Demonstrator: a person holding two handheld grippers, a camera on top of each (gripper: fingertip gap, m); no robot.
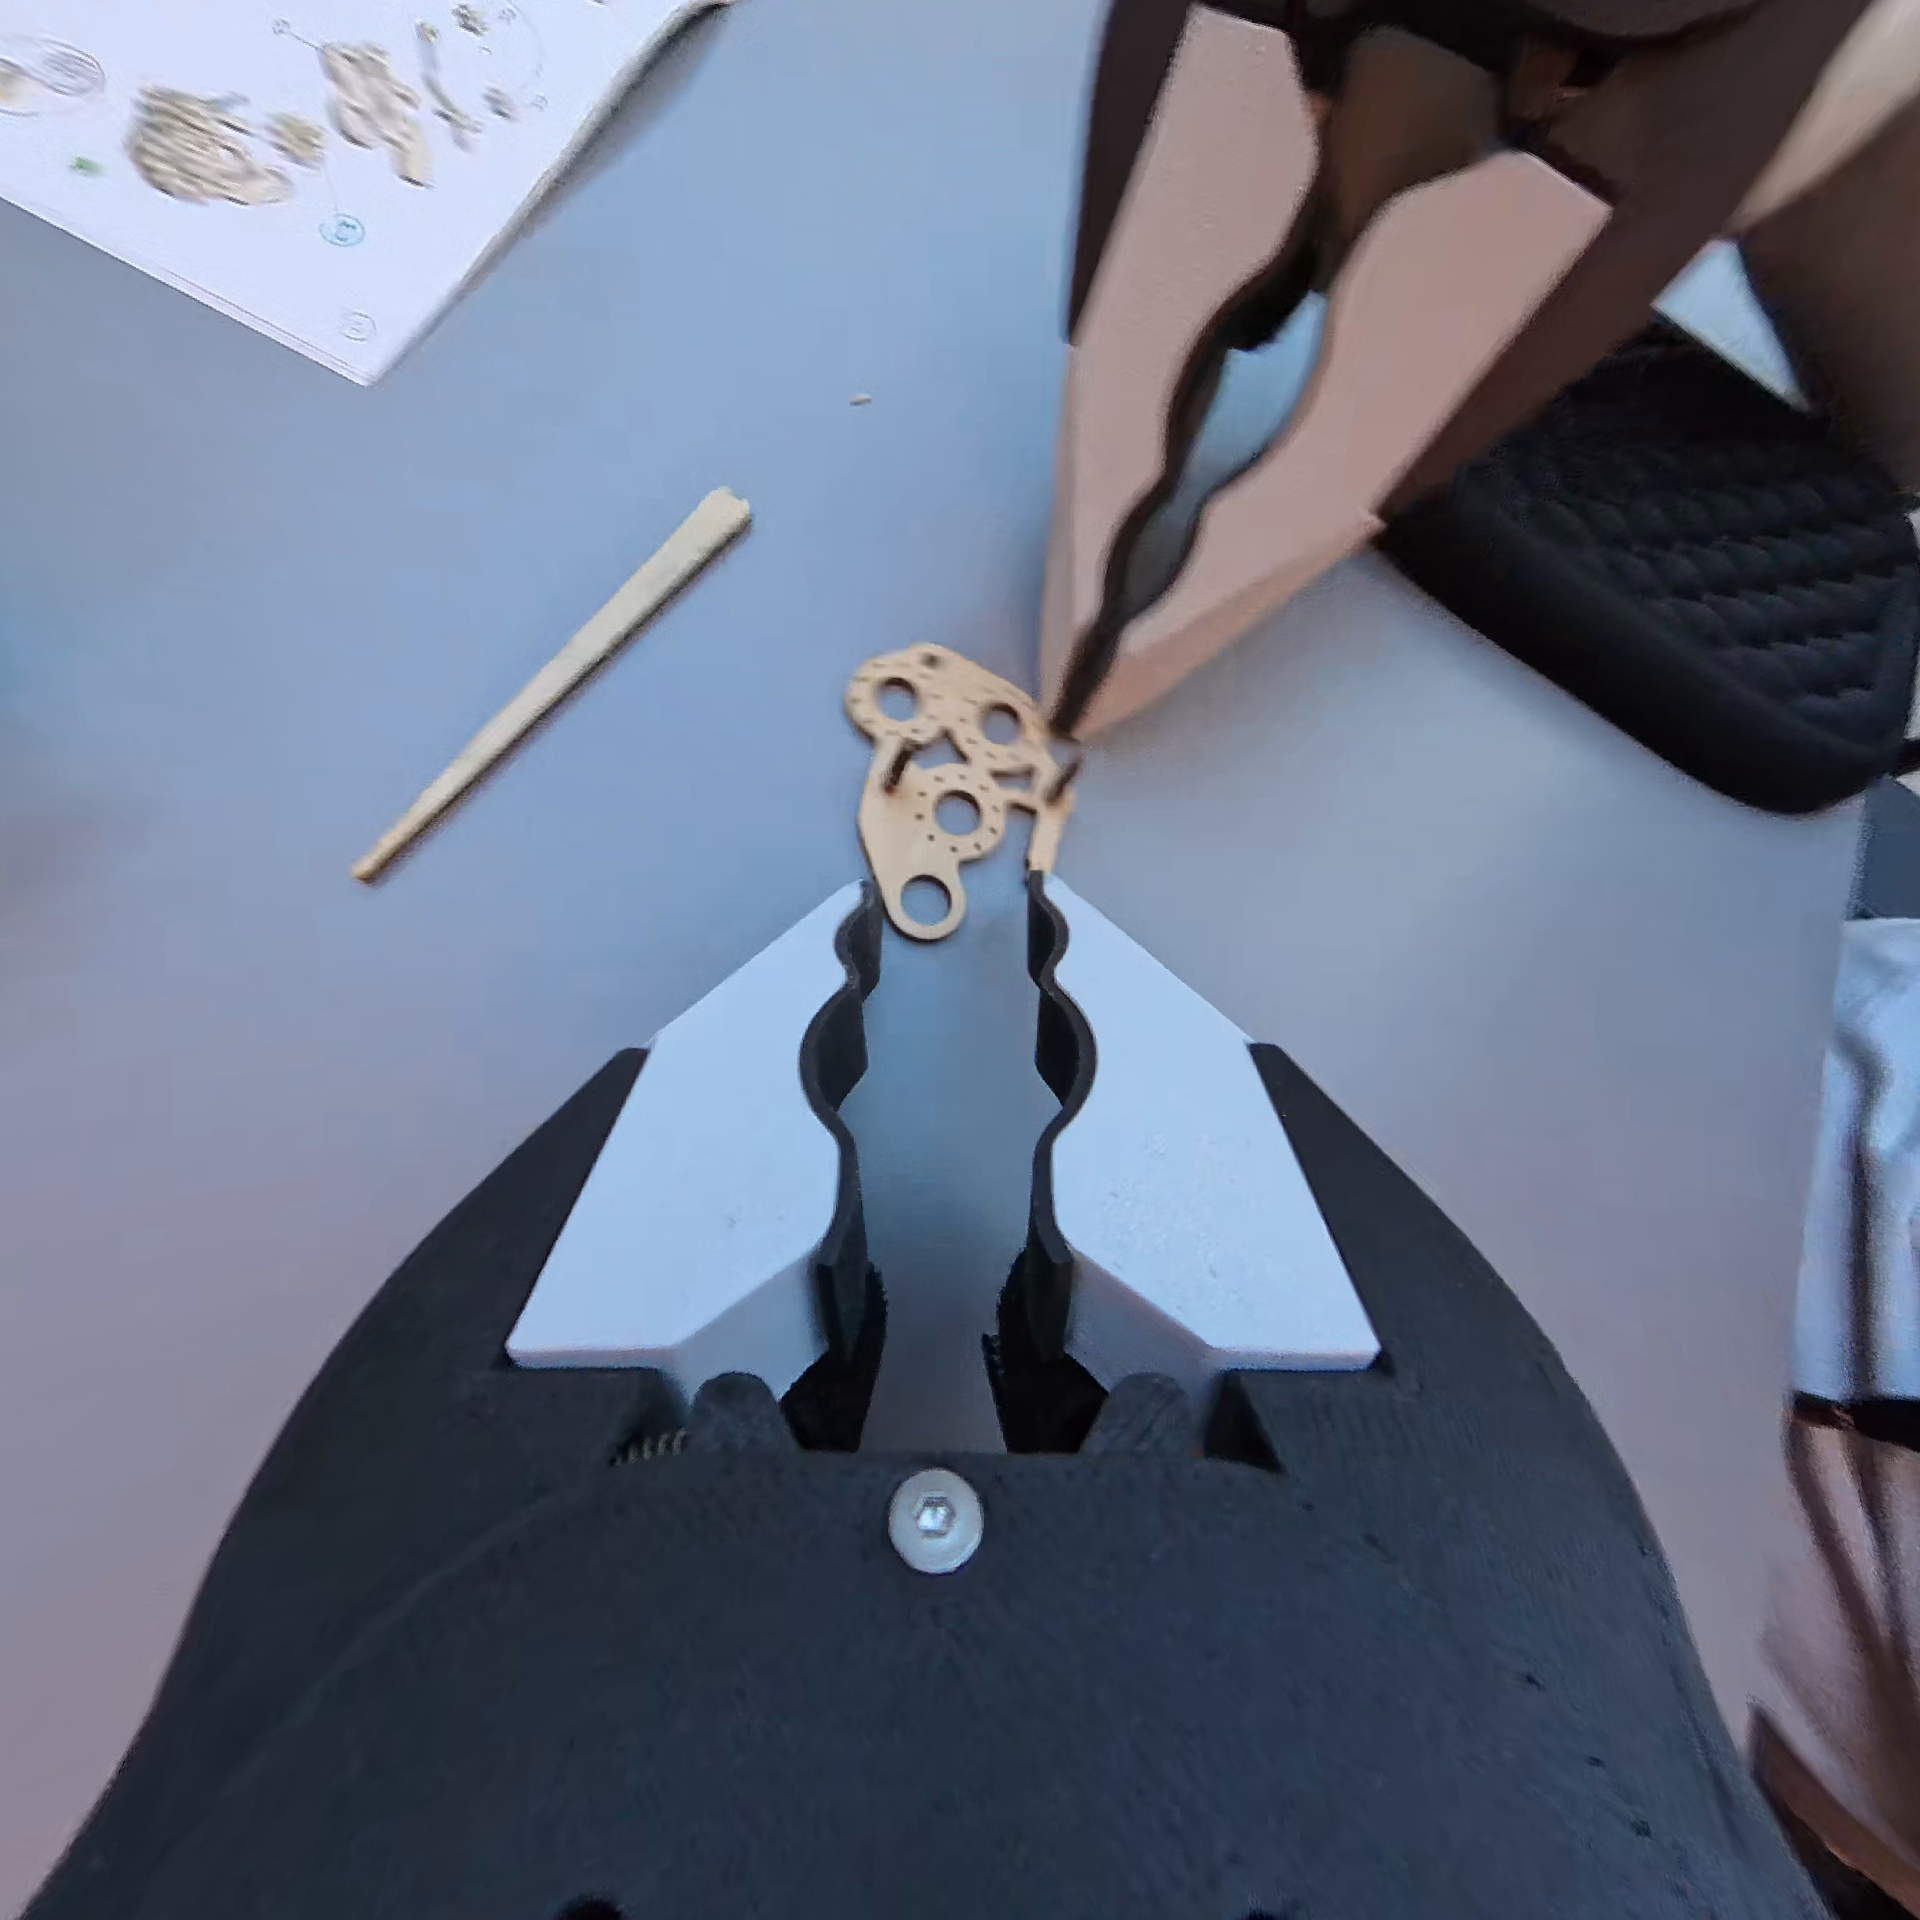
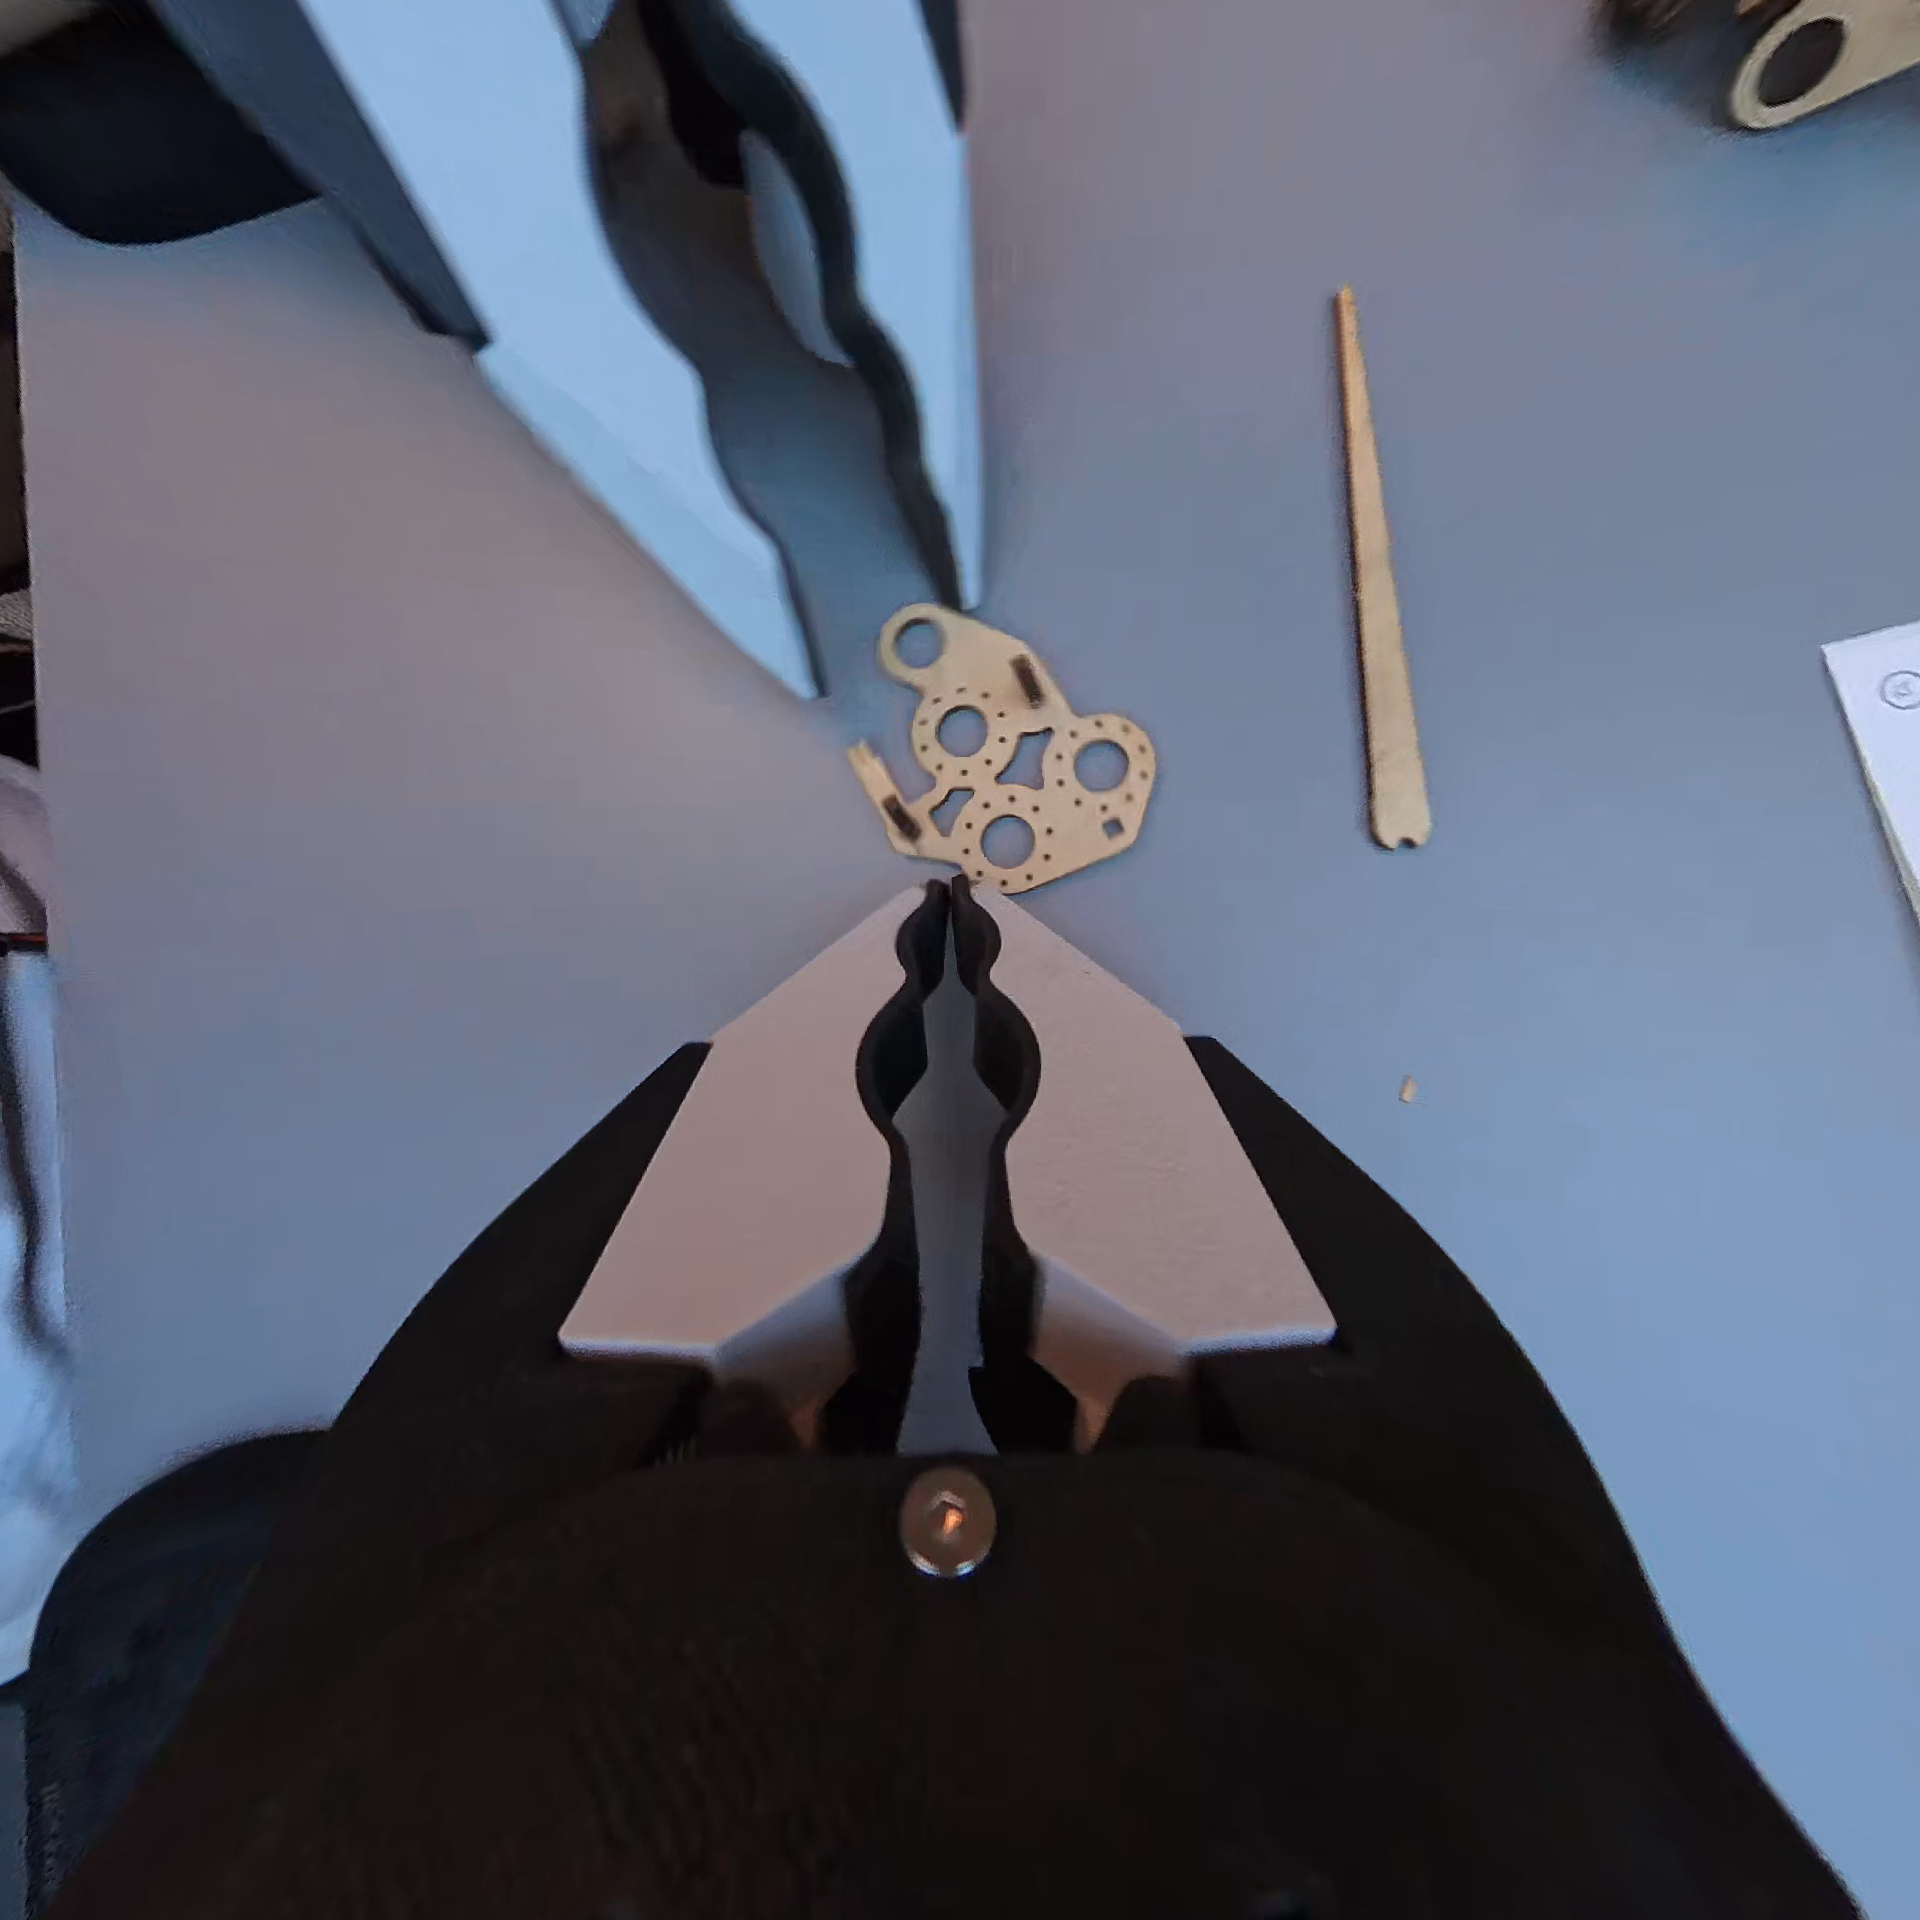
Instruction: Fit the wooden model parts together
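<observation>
A flat wooden plate [image 1: 951, 769] with several round holes lies on the grey table [image 1: 623, 520]. A slim wooden tab [image 1: 1049, 831] sticks out at its side. My left gripper [image 1: 951, 894] is open, and the plate's small ring end lies between its fingertips. My right gripper [image 1: 1070, 727] comes in from the upper right, shut, with its tips at the plate's far edge. In the right wrist view the plate [image 2: 1023, 769] lies just past my shut right gripper [image 2: 951, 888], and the open left gripper [image 2: 896, 646] reaches in from above.
A tapered wooden stick [image 1: 551, 686] lies left of the plate and shows in the right wrist view [image 2: 1377, 623]. An instruction sheet [image 1: 260, 156] lies at the far left. A black padded case [image 1: 1662, 623] sits right. Another wooden part [image 2: 1787, 73] lies far off. My hands' fingertips stand some 5 centimetres from each other.
</observation>
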